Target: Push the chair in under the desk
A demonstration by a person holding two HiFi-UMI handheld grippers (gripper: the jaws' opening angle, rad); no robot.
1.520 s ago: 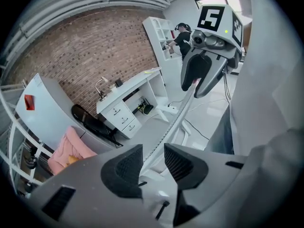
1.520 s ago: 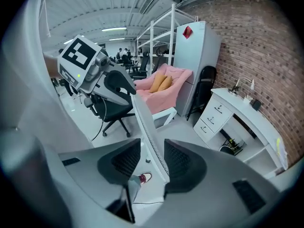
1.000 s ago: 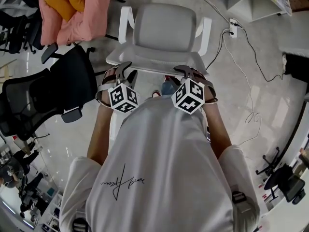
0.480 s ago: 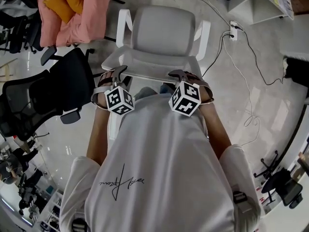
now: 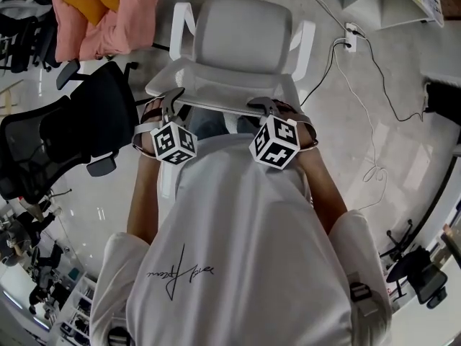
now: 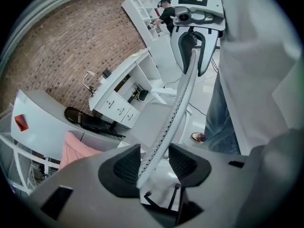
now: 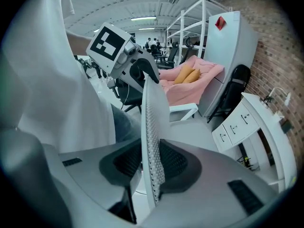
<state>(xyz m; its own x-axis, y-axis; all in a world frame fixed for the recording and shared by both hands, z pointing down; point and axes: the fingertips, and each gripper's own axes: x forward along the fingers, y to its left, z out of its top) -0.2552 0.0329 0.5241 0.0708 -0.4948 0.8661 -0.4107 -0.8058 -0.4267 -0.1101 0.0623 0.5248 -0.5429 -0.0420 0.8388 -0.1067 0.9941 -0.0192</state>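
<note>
Pinching the chair backrest [image 5: 223, 85], the right hand-held gripper [image 7: 151, 164] just tightened; the left hand-held gripper [image 6: 154, 164] just opened, straddling it. Stiff rim, likely free-rolling — push toward twelve o'clock.

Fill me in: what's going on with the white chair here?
A person stands behind a white chair, holding a gripper in each hand at the top edge of its backrest. The right gripper has just been closing, and its pads press on that edge. The left gripper has just been opening, and the edge runs between its jaws unclamped. The seat is in plain sight, not under any desk.
</note>
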